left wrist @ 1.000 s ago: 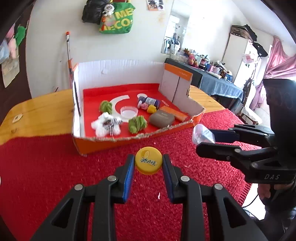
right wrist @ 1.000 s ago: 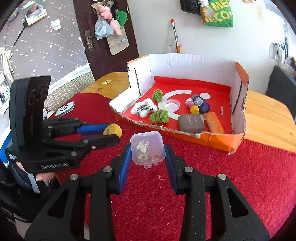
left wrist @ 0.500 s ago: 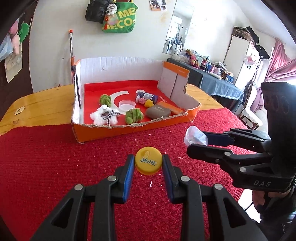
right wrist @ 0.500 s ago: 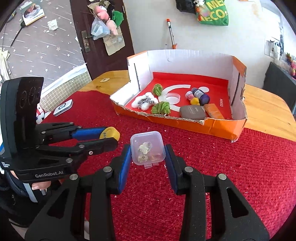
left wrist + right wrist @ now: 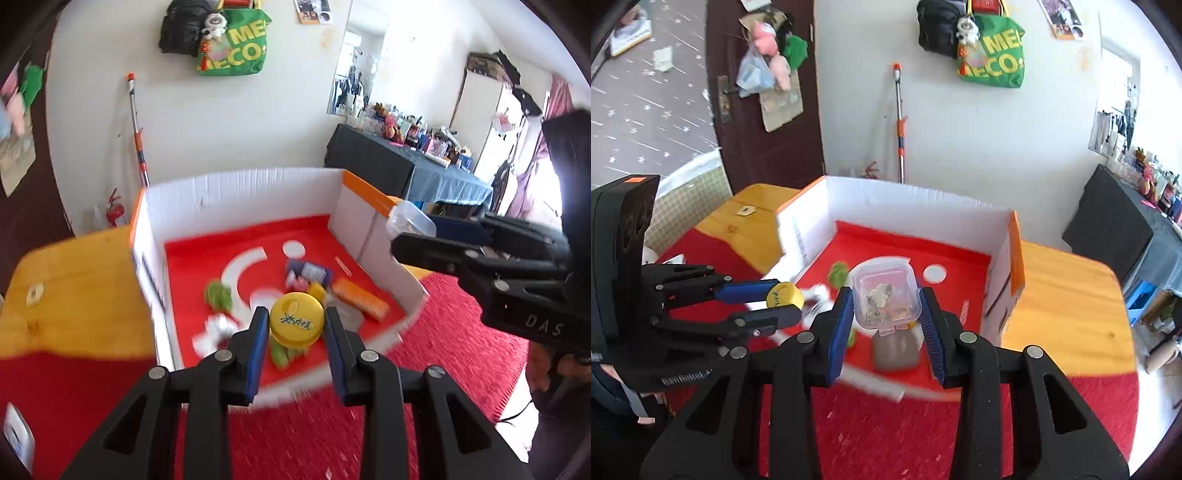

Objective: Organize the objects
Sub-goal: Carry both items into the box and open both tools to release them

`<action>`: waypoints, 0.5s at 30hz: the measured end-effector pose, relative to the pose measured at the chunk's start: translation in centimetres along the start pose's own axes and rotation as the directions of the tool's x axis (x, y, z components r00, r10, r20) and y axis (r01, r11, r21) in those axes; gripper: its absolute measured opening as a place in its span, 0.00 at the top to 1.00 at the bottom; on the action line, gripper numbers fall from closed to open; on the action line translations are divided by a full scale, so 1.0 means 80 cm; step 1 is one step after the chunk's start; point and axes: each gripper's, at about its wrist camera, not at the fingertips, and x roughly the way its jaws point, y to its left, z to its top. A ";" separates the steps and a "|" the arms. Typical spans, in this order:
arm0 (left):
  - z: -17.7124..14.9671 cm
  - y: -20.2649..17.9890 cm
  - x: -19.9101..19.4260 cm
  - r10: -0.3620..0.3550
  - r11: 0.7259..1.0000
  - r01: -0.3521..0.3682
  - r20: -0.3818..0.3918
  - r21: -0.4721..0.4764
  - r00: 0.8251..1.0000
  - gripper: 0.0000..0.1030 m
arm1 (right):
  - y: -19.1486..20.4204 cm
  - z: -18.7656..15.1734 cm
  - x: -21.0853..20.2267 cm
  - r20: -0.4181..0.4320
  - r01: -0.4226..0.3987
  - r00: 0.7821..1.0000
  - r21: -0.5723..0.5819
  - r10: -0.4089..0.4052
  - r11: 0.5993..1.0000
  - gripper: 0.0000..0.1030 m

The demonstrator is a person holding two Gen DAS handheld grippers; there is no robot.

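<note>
My left gripper (image 5: 295,325) is shut on a round yellow lid (image 5: 296,324) with dark writing, held above the front part of the cardboard box (image 5: 240,195). The right gripper (image 5: 886,302) is shut on a small clear plastic case (image 5: 886,295) with little trinkets inside, also over the box. In the left wrist view the right gripper (image 5: 413,229) hangs by the box's right wall with the clear case (image 5: 410,221). In the right wrist view the left gripper (image 5: 786,299) sits at the left with the yellow lid (image 5: 783,294).
The box has a red floor (image 5: 207,258) and white walls. Inside lie green yarn balls (image 5: 218,295), a white plush (image 5: 218,328), an orange bar (image 5: 360,299), a grey pouch (image 5: 895,350) and small spools (image 5: 308,273). A red cloth (image 5: 886,424) covers the wooden table (image 5: 1071,302).
Both grippers have risen and moved forward from over the red cloth to above the box, still holding the lid and the case. The box now looks closer and blurred.
</note>
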 end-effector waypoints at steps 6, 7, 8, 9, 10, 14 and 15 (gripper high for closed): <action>0.044 0.008 0.051 0.020 0.999 -0.017 -0.090 0.032 0.996 0.69 | -0.022 0.052 0.062 -0.118 0.077 0.990 -0.002 -0.076 0.997 0.66; 0.048 0.009 0.060 0.019 0.999 -0.015 -0.106 0.039 0.994 0.69 | -0.025 0.058 0.072 -0.135 0.090 0.987 -0.005 -0.090 0.996 0.66; 0.052 0.012 0.070 0.023 0.999 -0.018 -0.125 0.040 0.992 0.69 | -0.029 0.062 0.084 -0.158 0.106 0.982 -0.004 -0.105 0.994 0.66; 0.055 0.014 0.080 0.026 0.999 -0.020 -0.145 0.041 0.989 0.69 | -0.032 0.065 0.095 -0.181 0.112 0.977 -0.003 -0.111 0.994 0.66; 0.056 0.016 0.087 0.026 0.999 -0.020 -0.160 0.041 0.987 0.69 | -0.036 0.067 0.107 -0.205 0.115 0.972 0.001 -0.113 0.993 0.66; 0.061 0.026 0.115 0.019 1.000 -0.015 -0.217 0.022 0.976 0.69 | -0.051 0.068 0.156 -0.309 0.145 0.942 0.009 -0.135 0.989 0.66; 0.061 0.028 0.121 0.027 0.999 -0.023 -0.226 0.023 0.974 0.69 | -0.054 0.069 0.163 -0.325 0.147 0.936 0.012 -0.135 0.989 0.66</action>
